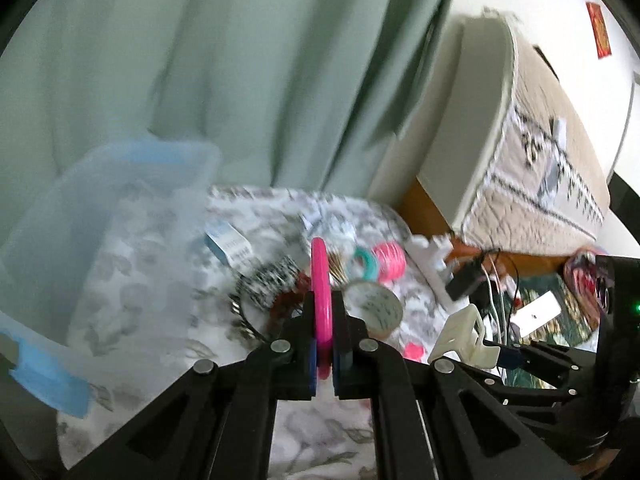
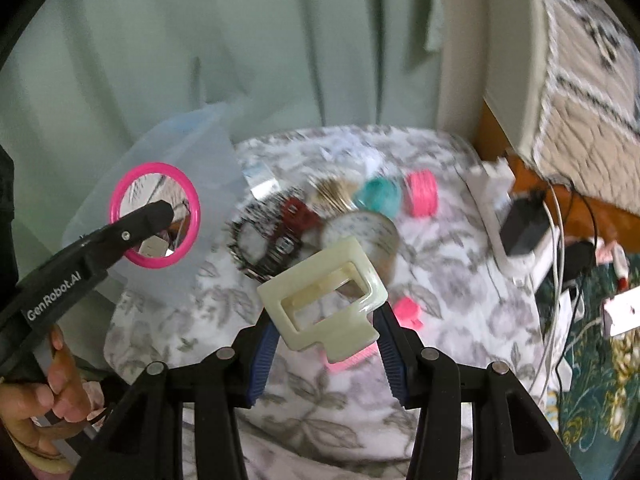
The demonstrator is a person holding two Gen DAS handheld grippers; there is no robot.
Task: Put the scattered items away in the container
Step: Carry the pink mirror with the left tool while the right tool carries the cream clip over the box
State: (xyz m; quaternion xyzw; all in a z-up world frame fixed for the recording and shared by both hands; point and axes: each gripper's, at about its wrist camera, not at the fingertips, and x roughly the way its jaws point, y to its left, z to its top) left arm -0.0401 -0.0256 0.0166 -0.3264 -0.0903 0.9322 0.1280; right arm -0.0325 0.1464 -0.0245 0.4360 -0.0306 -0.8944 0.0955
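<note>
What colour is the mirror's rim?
Pink mirror rim, clearest in the right wrist view.

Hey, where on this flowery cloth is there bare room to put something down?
Bare cloth lies along the near edge, just ahead of the right claw, and on the left between the translucent plastic container and the black-and-white patterned roll. The middle is crowded: teal tape roll, pink ribbed spool, round printed tin.

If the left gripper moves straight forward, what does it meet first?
Probably the black-and-white tape roll or the white roll in the pile; depth is unclear. The left gripper holds the pink mirror.
</note>
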